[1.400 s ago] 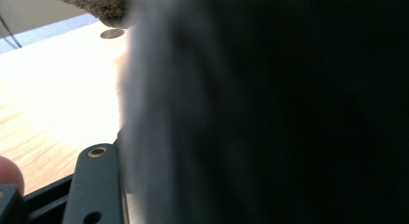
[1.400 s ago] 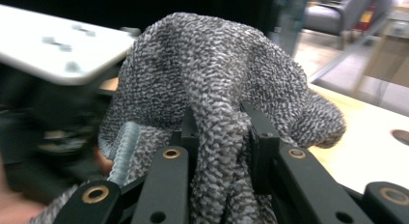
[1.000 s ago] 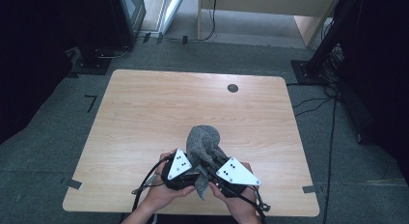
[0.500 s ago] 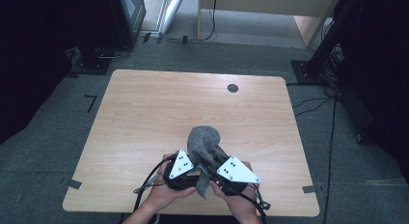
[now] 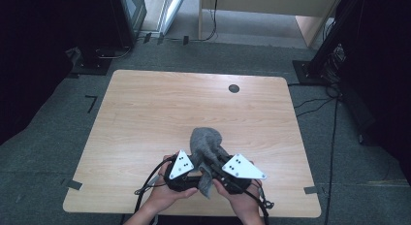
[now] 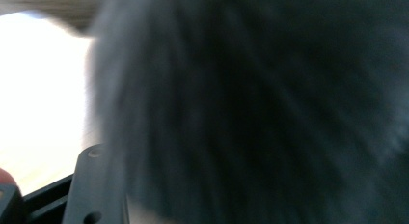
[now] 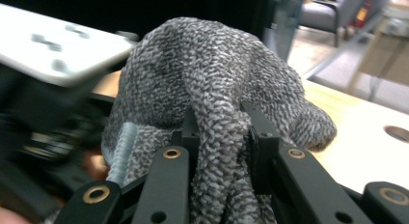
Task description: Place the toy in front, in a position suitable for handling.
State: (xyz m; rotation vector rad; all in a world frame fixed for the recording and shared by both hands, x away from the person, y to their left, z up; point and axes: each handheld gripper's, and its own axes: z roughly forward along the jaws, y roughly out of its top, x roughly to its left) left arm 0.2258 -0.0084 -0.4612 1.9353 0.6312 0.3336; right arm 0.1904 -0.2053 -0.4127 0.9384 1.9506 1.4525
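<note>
Worktop (image 5: 145,118): a pale wood-grain top with rounded corners, standing on grey carpet; its far and left parts are bare.
Grommet hole (image 5: 234,88): a small dark round hole in the worktop, toward 12 o'clock from the cloth and well apart from it.
Grey knit cloth (image 5: 204,143): a bunched, speckled grey piece at the near edge of the worktop, about 6 o'clock of its middle. It rises in a mound between the two grippers and a strip hangs down toward the person. In the left gripper view the grey knit cloth (image 6: 251,108) is a dark blur right against the camera.
Right gripper (image 5: 224,169): held in the person's right hand at 4 o'clock of the cloth, a grey three-cornered plate on top. In the right gripper view its fingers (image 7: 171,171) pinch a twisted fold of the grey knit cloth (image 7: 212,84) from both sides.
Left gripper (image 5: 190,170): held in the person's left hand at 8 o'clock of the cloth, just beside the right gripper. Its fingers are drawn in tight, with cloth pressed against them in its own view.
</note>
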